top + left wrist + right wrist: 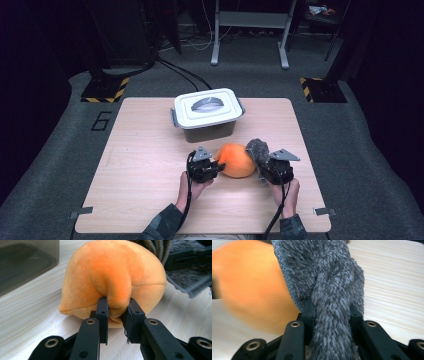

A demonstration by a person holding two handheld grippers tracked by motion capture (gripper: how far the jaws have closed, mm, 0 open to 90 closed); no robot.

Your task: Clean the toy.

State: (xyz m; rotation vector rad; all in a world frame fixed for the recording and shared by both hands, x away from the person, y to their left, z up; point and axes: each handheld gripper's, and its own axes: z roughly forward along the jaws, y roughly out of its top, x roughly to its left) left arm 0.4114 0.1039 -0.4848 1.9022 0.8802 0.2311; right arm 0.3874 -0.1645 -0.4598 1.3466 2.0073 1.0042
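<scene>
High view: left gripper (216, 167) pinches soft orange plush (236, 160) | right gripper (260, 161) clamps fuzzy grey cloth (257, 149), probably touching plush | both light, squashy; grip folds.

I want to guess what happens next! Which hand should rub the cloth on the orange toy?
Probably the right gripper: it is shut on the cloth, close beside the toy. The left gripper pinches the toy.

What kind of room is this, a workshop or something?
Probably a lab or recording studio: a lone wooden table on grey carpet, hazard-striped stand bases, loose cables on the floor, and a number 6 marked beside the table.
</scene>
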